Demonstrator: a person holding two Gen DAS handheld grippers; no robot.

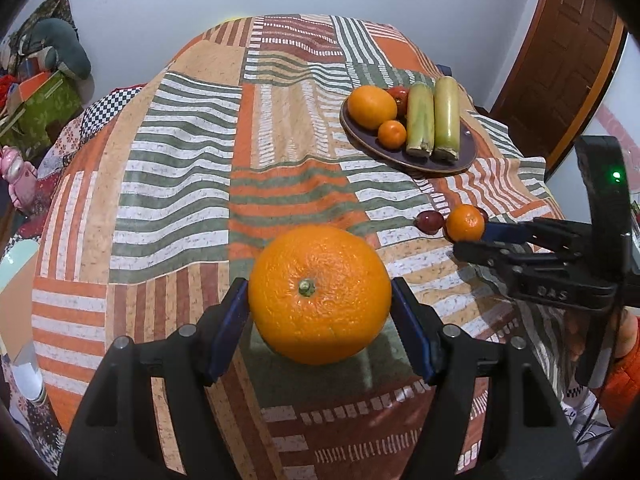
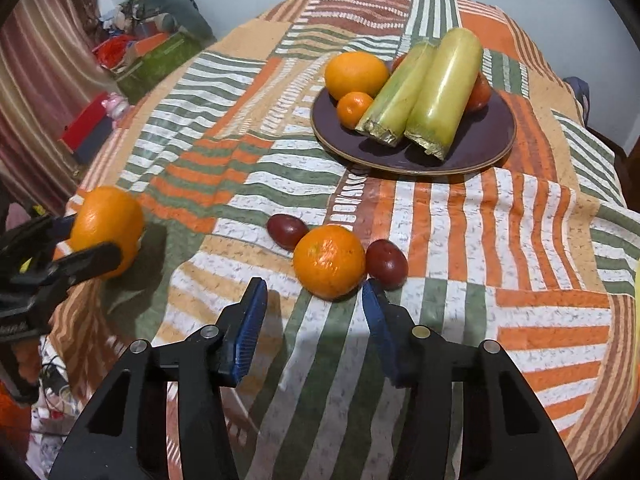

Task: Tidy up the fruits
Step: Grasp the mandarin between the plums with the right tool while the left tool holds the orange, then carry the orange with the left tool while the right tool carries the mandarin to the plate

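Big orange sits between the left gripper jaws, stem end facing the camera; both blue pads touch its sides, so the jaws are closed on it at a wide spread. From the right wrist view the same orange appears at far left, clamped in the left gripper, apparently just above the striped cloth with its shadow underneath. Right gripper jaws are wide apart and hold nothing; a small mandarin rests on the cloth right in front of the tips, the right pad almost at its edge, not gripped. 2 dark red plum-like fruits flank it: one to its left and slightly behind, one to its right, touching or nearly so. In the left wrist view the right gripper comes in from the right edge with the mandarin at its tips. Further back on the counter a dark purple plate carries 1 large orange, 1 small mandarin, 2 green sugarcane-like stalk sections lying side by side, and red fruit partly hidden behind the stalks. The plate is well apart from the fruits on the cloth.
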